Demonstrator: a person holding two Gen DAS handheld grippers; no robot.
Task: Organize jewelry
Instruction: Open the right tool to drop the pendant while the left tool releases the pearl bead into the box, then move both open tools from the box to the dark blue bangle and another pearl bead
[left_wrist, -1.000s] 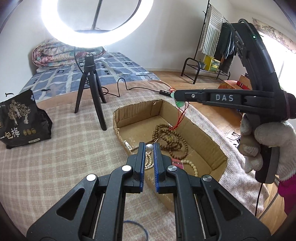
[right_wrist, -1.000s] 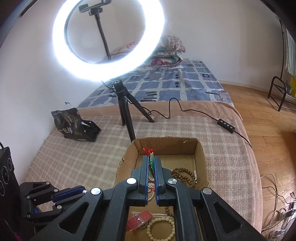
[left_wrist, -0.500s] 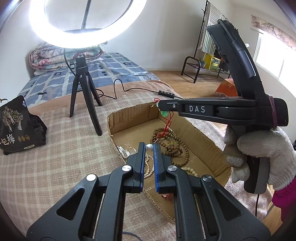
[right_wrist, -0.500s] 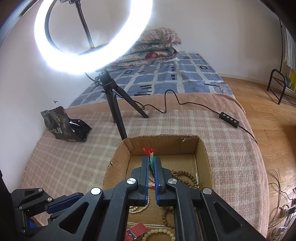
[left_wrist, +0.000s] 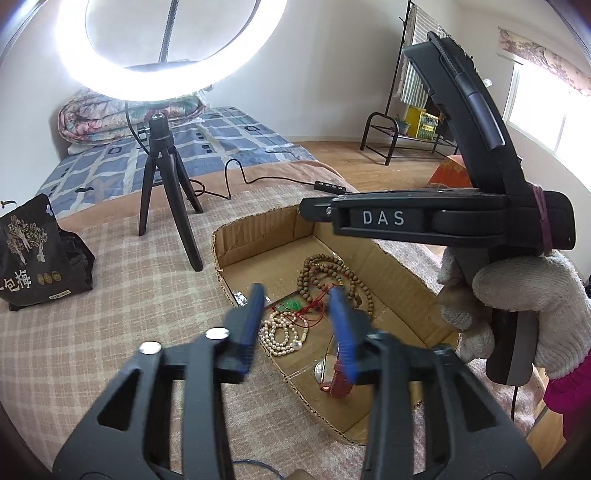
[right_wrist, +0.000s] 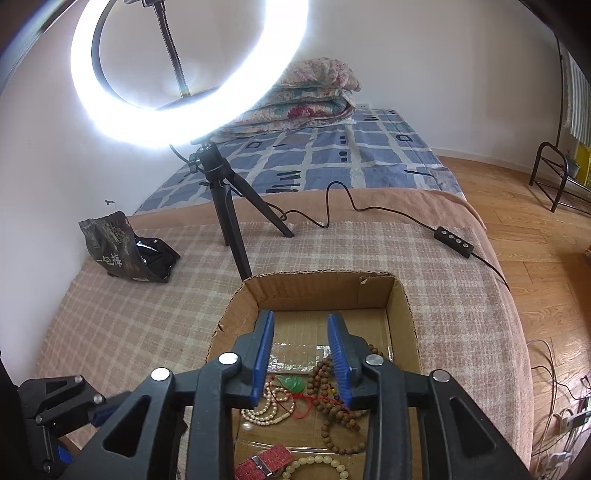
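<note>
Since half a second ago both grippers have sprung apart: the right gripper no longer pinches the green pendant, which now lies on the floor of the cardboard box, its red cord trailing over the beads. Left gripper also stands wide, nothing between its jaws; its blue pads are motion-blurred.

Box contents, left wrist view: pendant beside a pearl strand, the cord crossing toward a coil of brown wooden beads. A red strap piece sits near the front wall, half hidden behind the left gripper's right finger. In the right wrist view a pale bead bracelet is cut off by the frame's lower edge, and the gripper frame covers part of the brown coil.

Right gripper's body, marked DAS, hangs over the box's far right side; the gloved right hand holds its handle.

Box rests on a checked blanket on the bed. Behind it: ring light tripod, black snack bag, cable with inline remote. The ring light's top is cropped.
</note>
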